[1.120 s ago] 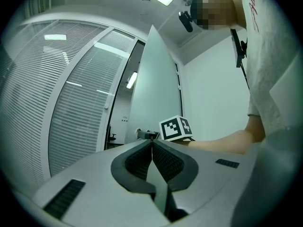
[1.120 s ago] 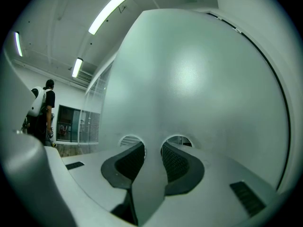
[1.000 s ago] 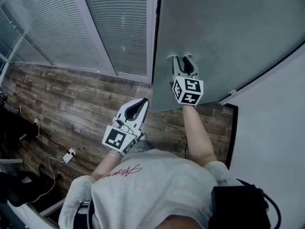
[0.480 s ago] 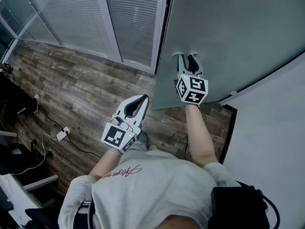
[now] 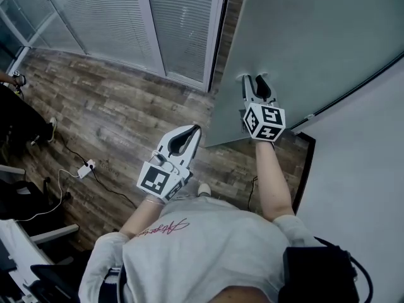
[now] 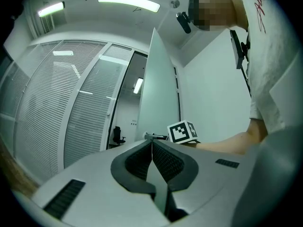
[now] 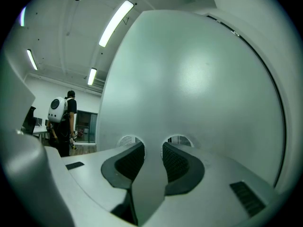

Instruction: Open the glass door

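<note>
Jaws on the right hand-held gripper (image 5: 254, 79) sit apart and empty, tips pressed on the glass door (image 5: 315, 36), which has swung wider than a second ago, so it's opening nicely; left hand-held gripper (image 5: 194, 130) hangs closed.

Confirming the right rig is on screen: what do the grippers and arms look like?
Both the left gripper and right gripper are light grey shells with curved jaws, black ribbed pads and a white cube of black square markers. The person wears a light grey short-sleeved T-shirt with red script.
</note>
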The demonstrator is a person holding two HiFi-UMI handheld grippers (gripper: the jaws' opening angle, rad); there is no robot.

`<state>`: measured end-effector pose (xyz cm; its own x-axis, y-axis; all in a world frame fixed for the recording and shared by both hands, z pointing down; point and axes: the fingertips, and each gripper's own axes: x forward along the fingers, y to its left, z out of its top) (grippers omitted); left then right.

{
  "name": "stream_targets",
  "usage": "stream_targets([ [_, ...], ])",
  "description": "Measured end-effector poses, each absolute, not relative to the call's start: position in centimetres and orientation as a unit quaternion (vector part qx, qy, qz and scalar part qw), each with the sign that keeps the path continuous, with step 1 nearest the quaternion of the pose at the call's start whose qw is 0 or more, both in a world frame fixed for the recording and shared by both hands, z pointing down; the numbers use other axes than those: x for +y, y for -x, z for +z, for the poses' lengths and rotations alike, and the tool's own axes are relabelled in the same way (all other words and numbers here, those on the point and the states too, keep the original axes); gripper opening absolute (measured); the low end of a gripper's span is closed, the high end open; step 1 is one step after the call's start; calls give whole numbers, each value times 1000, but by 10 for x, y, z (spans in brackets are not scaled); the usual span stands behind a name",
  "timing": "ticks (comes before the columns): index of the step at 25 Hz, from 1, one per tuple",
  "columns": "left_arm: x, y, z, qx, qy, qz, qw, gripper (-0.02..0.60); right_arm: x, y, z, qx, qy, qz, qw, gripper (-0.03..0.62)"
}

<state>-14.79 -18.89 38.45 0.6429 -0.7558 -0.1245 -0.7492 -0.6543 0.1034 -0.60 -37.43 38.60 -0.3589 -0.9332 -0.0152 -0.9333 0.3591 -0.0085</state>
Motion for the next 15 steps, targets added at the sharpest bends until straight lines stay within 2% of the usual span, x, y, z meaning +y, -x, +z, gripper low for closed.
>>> stream_targets([
  [15,-120,124,384,-329,-941,-67,33,17,-293,-27,388,847,532,-4,-3,127],
])
